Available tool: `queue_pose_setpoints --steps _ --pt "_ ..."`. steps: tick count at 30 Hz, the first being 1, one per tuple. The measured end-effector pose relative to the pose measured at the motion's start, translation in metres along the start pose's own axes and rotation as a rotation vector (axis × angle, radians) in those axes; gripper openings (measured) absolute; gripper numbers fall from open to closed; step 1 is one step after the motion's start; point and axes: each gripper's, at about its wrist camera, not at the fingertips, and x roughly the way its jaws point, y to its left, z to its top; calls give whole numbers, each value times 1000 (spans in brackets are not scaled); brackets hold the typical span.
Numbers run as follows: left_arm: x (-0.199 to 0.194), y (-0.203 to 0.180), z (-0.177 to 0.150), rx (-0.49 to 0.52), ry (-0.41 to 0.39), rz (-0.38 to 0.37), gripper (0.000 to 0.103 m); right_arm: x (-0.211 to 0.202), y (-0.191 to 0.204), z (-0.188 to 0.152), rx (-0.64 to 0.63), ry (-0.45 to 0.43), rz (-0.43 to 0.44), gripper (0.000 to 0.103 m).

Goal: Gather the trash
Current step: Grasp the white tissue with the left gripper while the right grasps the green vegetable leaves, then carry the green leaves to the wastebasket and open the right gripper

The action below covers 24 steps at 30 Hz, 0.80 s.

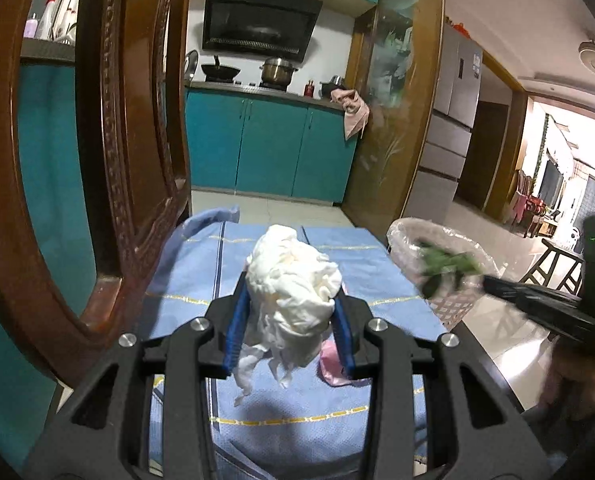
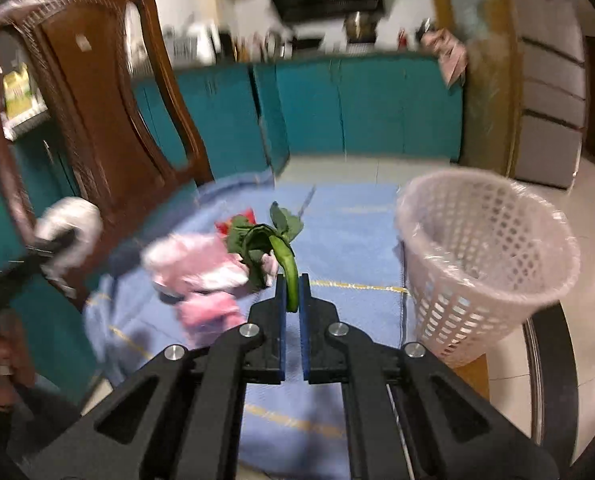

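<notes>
The worktop (image 2: 349, 240), covered with a blue cloth, carries the trash that is left, and a brown wooden chair (image 1: 137, 152) stands close at its left side. The pink lattice basket (image 2: 485, 256), lined with a clear bag, stands at the right edge of the worktop, and this is where both loads should go.

The left tongs (image 1: 293, 300) are holding a crumpled white tissue wad (image 1: 293, 280) above the cloth; the blue pads press it from both sides, and loose ends hang down below. The right tongs (image 2: 292, 292) are closed narrow on the stem of a wilted green vegetable leaf (image 2: 265, 240), and the leafy part hangs forward, free.

On the cloth lie pink wrappers (image 2: 201, 268) and something red (image 2: 237, 220), not yet collected.

To do this step well, I think each load should be carried fully over the basket rim before the tongs are released, because the leaf is long and can catch on the bag edge. The right one is nearer, so it is better that it drops first. The tissue is soft and light, so the tongs must open wide for it to fall.
</notes>
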Motion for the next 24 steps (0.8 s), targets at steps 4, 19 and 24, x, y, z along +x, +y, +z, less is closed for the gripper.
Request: queue_pose_setpoints --steps 4,19,24 --pt "3 0 1 -13 30 11 38 -35 -1 -12 65 -82 -1 6" --pt "5 -7 -2 22 79 42 37 -30 2 -11 74 -70 10 6" --pt "8 -7 -2 30 83 40 37 -27 3 -11 69 -64 11 6"
